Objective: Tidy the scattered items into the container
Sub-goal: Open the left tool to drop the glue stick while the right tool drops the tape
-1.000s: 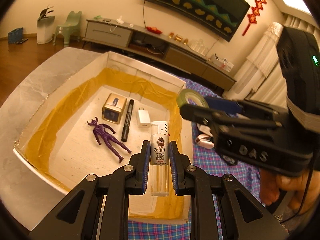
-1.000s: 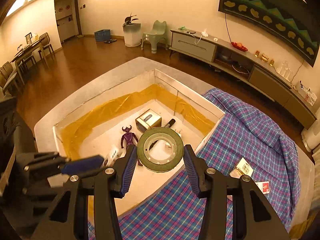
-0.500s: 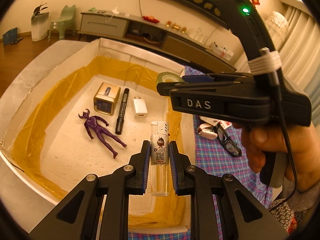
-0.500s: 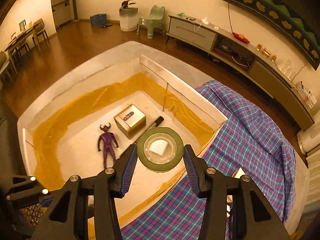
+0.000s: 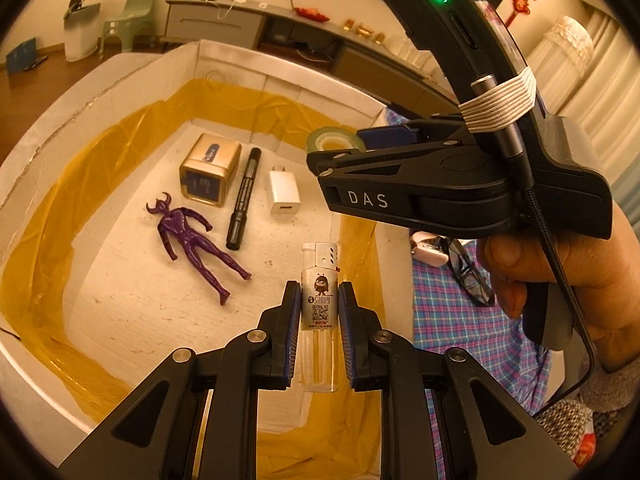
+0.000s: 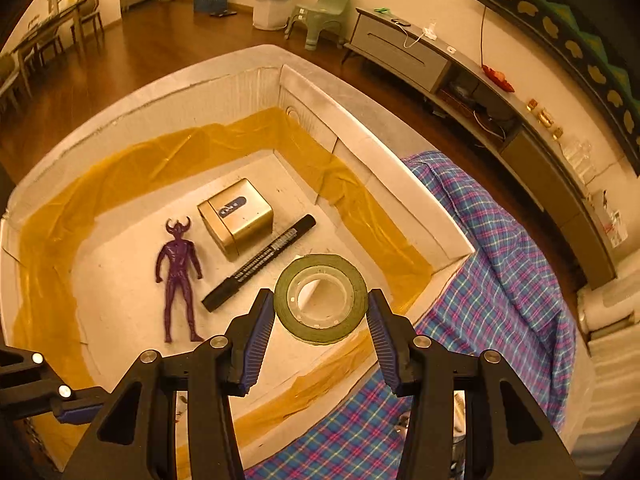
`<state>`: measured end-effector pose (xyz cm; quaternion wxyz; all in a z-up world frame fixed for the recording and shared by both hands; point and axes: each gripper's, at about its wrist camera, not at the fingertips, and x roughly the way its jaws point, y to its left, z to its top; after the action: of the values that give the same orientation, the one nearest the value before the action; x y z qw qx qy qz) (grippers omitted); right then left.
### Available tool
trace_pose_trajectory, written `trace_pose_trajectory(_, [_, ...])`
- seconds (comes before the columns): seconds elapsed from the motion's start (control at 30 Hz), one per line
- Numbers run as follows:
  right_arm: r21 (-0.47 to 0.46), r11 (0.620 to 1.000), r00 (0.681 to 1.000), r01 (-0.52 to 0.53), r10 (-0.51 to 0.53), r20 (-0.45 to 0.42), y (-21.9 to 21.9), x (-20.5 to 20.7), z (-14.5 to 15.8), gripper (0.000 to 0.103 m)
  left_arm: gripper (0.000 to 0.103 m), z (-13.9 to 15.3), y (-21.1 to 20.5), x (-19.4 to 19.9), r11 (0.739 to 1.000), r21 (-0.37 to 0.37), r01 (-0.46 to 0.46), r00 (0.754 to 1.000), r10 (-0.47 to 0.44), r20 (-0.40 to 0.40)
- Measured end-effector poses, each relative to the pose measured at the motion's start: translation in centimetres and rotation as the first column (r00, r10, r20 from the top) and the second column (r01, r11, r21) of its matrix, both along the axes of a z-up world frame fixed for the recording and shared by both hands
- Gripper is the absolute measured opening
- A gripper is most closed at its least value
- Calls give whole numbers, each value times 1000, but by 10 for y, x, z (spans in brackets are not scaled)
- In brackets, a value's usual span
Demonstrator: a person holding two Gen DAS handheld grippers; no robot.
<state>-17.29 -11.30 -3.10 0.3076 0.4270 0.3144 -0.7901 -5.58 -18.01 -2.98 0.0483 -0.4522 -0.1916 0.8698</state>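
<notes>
My left gripper [image 5: 319, 314] is shut on a clear lighter [image 5: 319, 312] with a printed label, held upright over the near right part of the white foam box [image 5: 100, 92]. My right gripper [image 6: 321, 314] is shut on a green tape roll [image 6: 321, 298], held over the box's near right corner; that gripper also shows in the left wrist view with the tape roll [image 5: 335, 142] at its tip. On the box floor lie a purple figure [image 6: 178, 276], a gold tin [image 6: 236, 216], a black marker [image 6: 260, 262] and a white charger [image 5: 283, 192].
Yellow film [image 6: 132, 156] lines the box walls. A plaid cloth [image 6: 500, 272] covers the surface right of the box, with glasses [image 5: 468, 268] and a small white item [image 5: 428, 248] on it. A person's hand [image 5: 560, 272] holds the right gripper. A low cabinet [image 6: 400, 56] stands behind.
Both grippers have come lower and further over the box with their loads. The right gripper has swung across the left wrist view, now above the box's right wall.
</notes>
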Motion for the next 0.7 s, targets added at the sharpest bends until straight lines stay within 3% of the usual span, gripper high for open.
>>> trace_pose_trajectory(0.13, [31,999,1000,-11,11,-13,-3,-3,-3,49,21,-3,-5,-3,999,8,-32,999,32,20])
trace_pose_trajectory(0.23, [35,999,1000,2,-1,-21,-2,-6,-4,50,32,-5,-9,-5,999,28,-40,999,39,34])
trace_pose_trajectory(0.7, [-50,999,1000,14,-13,19,11,0,14,50,33,1,-14,-3,998,43,-49,999,48,20])
